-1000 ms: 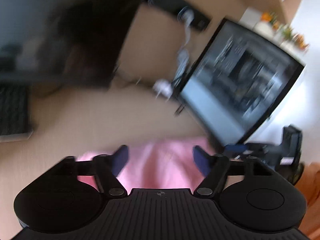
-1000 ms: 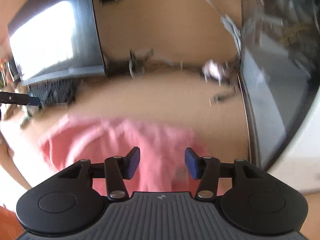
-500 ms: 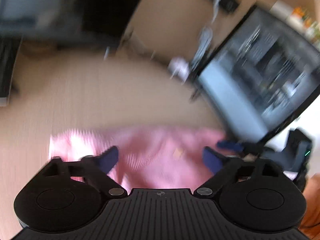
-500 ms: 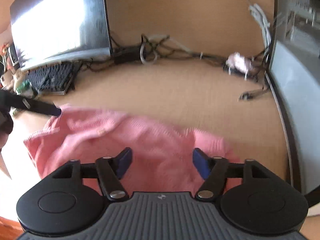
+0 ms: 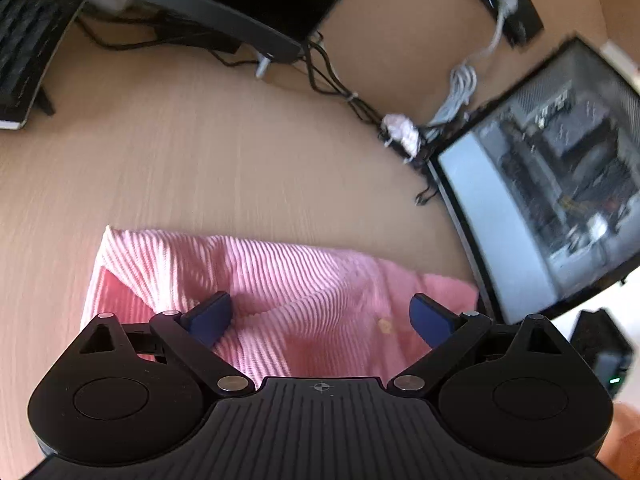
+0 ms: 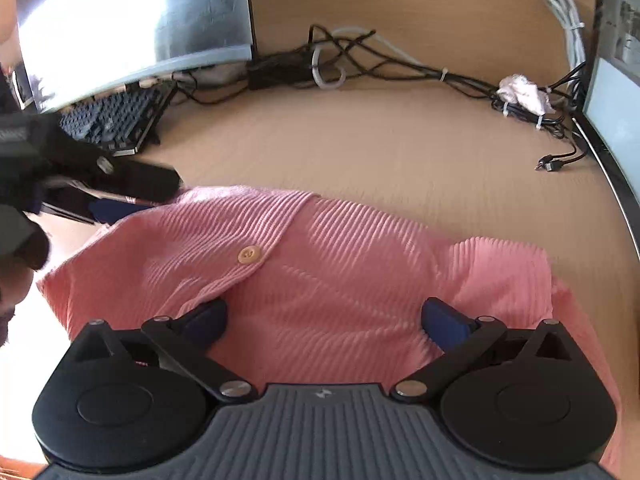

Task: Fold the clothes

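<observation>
On the pale wooden desk point(image 6: 400, 148), both the left gripper point(image 5: 320, 316) and the right gripper point(image 6: 324, 316) hover with jaws released, the right's opening, over the pink ribbed knit cardigan point(image 6: 340, 256); best pinch its edges evenly.

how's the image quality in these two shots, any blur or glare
Left wrist view: motion blur smears the desk and computer case; the pink cardigan stays fairly readable. Right wrist view: sharper, but the monitor is washed out by glare; fisheye bends the edges.

Wooden desk point(image 6: 360, 152) with pink ribbed cardigan point(image 6: 320, 264), keyboard point(image 6: 116, 120), tangled cables point(image 6: 400, 68)
</observation>
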`<control>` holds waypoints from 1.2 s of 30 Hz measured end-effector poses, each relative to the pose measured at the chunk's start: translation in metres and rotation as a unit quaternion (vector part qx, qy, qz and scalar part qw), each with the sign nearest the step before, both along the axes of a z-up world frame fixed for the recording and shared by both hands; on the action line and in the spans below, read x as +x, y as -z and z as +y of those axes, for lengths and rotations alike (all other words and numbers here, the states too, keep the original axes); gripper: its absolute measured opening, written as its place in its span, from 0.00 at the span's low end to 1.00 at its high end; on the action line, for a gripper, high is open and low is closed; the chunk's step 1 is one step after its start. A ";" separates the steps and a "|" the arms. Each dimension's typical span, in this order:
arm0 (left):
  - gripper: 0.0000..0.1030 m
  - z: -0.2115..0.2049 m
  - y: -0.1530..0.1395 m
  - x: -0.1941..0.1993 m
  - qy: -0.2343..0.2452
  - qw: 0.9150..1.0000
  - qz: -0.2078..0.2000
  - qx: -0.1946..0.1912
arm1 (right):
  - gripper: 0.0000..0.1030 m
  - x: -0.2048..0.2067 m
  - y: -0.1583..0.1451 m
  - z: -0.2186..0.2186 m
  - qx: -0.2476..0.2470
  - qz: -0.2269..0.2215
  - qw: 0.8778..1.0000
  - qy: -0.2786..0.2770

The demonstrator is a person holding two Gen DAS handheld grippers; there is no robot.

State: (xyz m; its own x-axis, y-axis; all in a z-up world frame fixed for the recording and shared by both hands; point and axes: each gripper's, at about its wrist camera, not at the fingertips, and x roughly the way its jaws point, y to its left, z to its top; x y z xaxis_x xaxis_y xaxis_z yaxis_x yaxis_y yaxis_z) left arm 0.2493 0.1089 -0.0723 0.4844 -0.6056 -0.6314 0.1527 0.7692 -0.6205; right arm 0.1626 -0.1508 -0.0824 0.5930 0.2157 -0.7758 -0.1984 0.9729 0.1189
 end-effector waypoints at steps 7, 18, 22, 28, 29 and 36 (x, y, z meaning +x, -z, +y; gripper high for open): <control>0.95 0.004 -0.029 -0.014 -0.018 0.999 -0.016 -0.044 | 1.00 0.004 0.001 0.003 -0.004 0.011 1.000 -0.004; 0.97 -0.002 0.029 -0.026 -0.003 0.986 0.110 -0.126 | 1.00 -0.010 -0.024 -0.038 -0.050 -0.063 0.994 0.067; 0.98 -0.007 0.029 0.006 -0.001 0.988 0.094 -0.121 | 1.00 -0.012 -0.018 -0.045 -0.164 -0.081 0.979 0.086; 0.98 -0.037 0.009 0.064 -0.002 0.998 0.028 -0.062 | 1.00 -0.029 0.002 -0.047 -0.141 -0.022 0.987 0.073; 0.98 -0.043 0.002 0.067 0.006 0.999 0.016 -0.048 | 1.00 -0.033 -0.003 -0.042 -0.119 -0.017 0.991 0.051; 0.98 -0.052 -0.032 0.032 0.099 0.991 -0.041 -0.079 | 1.00 -0.047 -0.043 -0.055 -0.069 -0.065 0.995 0.034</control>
State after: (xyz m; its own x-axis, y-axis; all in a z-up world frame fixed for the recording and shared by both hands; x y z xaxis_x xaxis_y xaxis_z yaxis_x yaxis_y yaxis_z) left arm 0.2813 0.0567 -0.0402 0.3916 -0.7826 -0.4839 0.3457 0.6125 -0.7108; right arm 0.1160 -0.2061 -0.0389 0.6997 0.0686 -0.7112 -0.1361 0.9900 -0.0383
